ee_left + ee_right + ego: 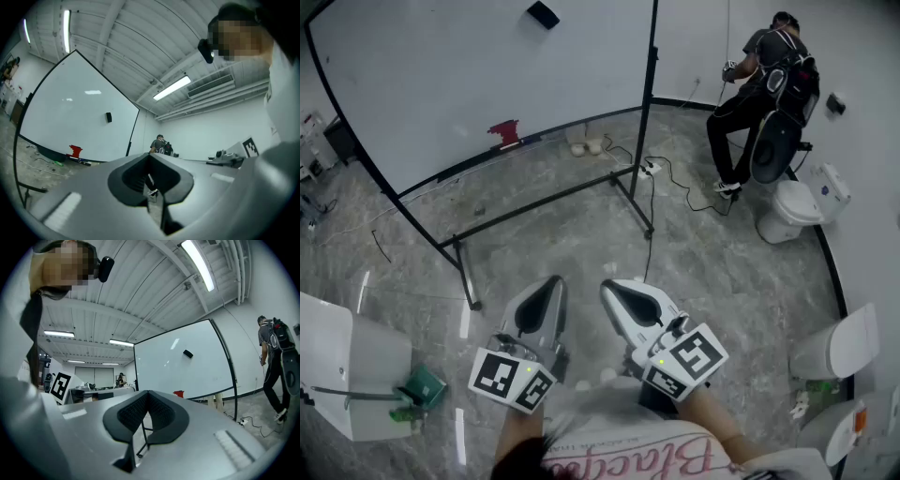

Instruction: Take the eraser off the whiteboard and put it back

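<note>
1. Black against the white panel, the eraser (pixel 543 14) sits high on the whiteboard (pixel 441 84) in the head view. It probably clings there by a magnet, since nothing props it. A red object (pixel 504 132) rests on the board's lower rail; I cannot tell what it is. The left gripper (pixel 548 291) and right gripper (pixel 619 292) are held side by side close to the person's body, well apart from the board across open floor. That reads as a carrying posture for an approach that has not begun. Another person (pixel 764 84) stands off to the right, clear of the path.

2. The left gripper view looks along the left gripper (pixel 150 157), whose jaws are together with nothing between them. The eraser (pixel 108 117) shows as a small dark block on the whiteboard (pixel 70 117), far beyond the tips.

3. The right gripper view shows the right gripper (pixel 147 394) with its jaws likewise closed and empty. The eraser (pixel 188 354) is on the whiteboard (pixel 178 366), ahead and above the jaws. Whichever gripper takes it will have to be raised and its jaws parted.
</note>
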Available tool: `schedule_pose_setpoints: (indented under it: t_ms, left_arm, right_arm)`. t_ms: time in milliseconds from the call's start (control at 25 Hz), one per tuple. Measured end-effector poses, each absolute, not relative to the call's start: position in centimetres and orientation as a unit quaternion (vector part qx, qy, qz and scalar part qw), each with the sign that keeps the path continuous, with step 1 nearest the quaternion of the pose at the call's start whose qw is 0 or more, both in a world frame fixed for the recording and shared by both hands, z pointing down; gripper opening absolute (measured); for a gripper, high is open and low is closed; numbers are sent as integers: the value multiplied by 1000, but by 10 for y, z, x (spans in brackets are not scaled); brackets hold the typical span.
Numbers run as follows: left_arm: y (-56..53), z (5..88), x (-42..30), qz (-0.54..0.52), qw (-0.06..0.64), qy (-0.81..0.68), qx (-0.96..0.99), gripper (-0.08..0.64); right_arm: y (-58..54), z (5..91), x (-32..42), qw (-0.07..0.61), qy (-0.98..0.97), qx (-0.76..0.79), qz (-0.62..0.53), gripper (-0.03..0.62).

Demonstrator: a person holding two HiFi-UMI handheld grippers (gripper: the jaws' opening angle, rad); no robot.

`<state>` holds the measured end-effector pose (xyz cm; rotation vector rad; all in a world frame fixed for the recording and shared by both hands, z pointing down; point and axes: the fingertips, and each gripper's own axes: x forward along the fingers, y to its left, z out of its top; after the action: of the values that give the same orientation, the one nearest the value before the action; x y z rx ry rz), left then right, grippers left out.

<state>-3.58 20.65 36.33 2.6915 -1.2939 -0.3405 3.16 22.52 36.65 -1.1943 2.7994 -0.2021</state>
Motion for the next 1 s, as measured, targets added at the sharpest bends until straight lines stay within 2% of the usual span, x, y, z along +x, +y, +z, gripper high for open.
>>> schedule_pose_setpoints:
  t_ms: [400,1000]
  left_arm:
    - [178,377,-43,-93,100,-475,870,-2]
    - [150,367,-26,-108,73,-479,868,-2]
  right_arm:
    - [203,372,38,35,913,-401,-67,0]
    - [169,362,49,32,925,-378,-29,2]
